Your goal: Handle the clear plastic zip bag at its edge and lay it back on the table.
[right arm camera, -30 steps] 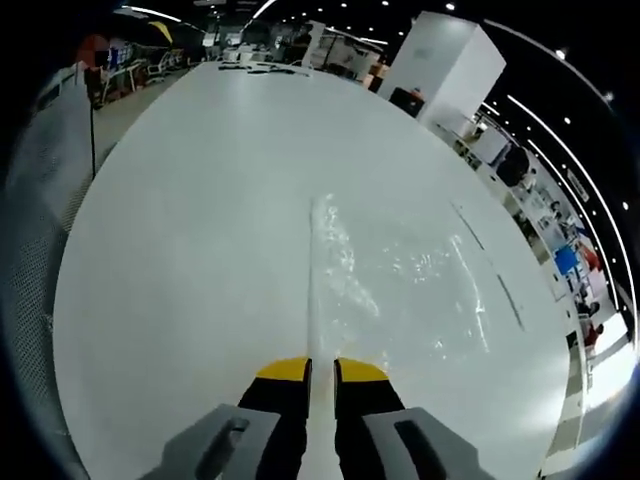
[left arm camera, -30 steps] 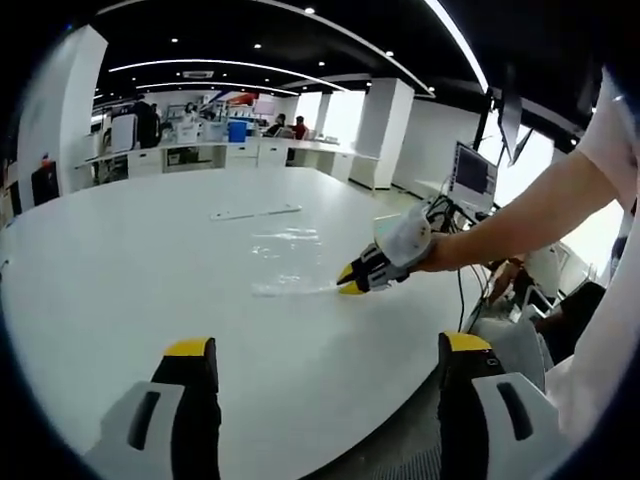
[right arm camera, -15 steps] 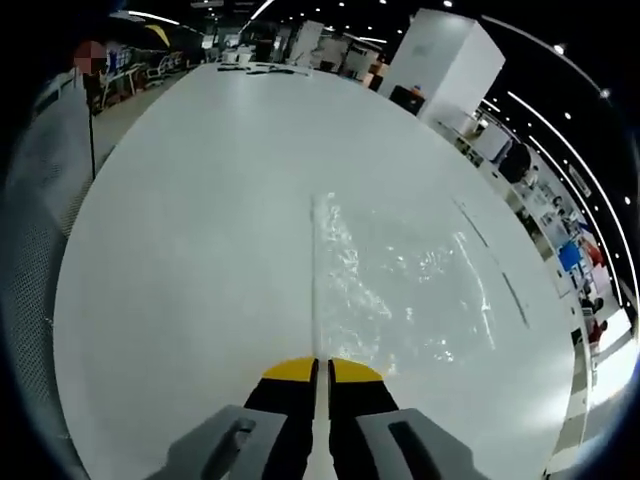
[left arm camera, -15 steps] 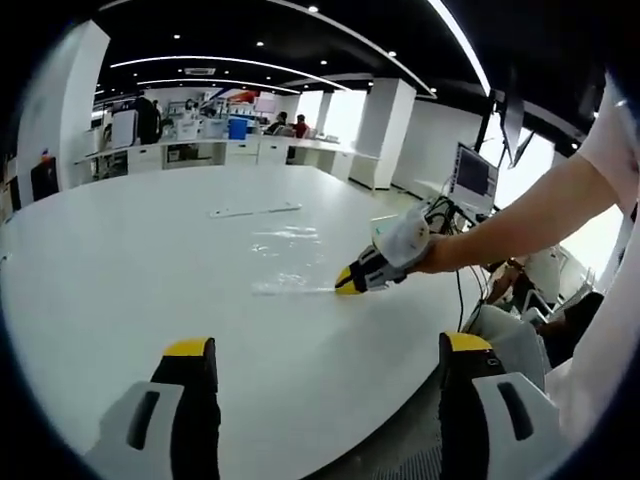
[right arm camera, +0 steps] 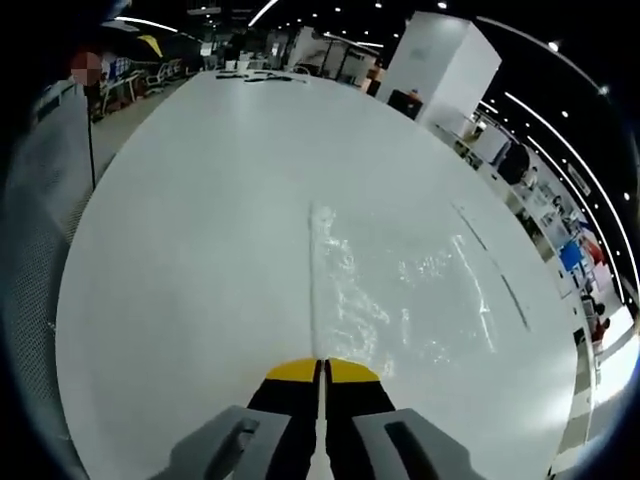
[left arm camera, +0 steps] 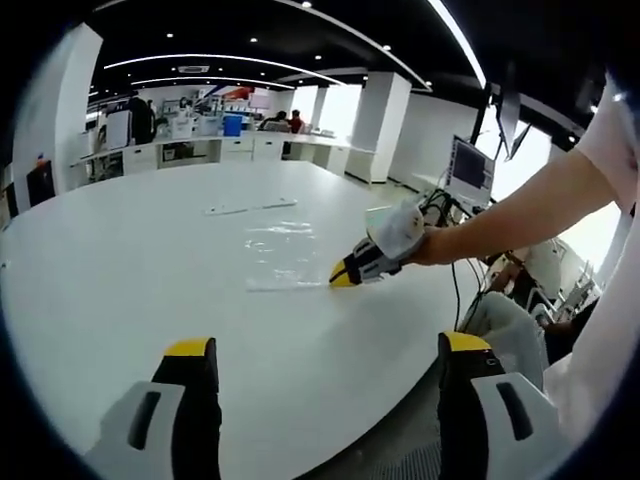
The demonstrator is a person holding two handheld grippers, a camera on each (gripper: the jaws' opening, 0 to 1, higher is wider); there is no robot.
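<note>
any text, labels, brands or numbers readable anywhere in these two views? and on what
None can be read.
Monitor beyond the table: the screen is lit, but its content is too small and blurred.
Clear zip bag, gripped at its edge by the right tongs: no print visible.
Left tongs, open over the table: yellow tips, no markings.
Far desks and blue bin: too small to read.

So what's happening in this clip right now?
A person works a gripper in each hand at a white table. The right gripper is pinched shut on the edge of a clear plastic zip bag, which lies nearly flat on the table. The left gripper hangs open near the table's edge, touching nothing.
</note>
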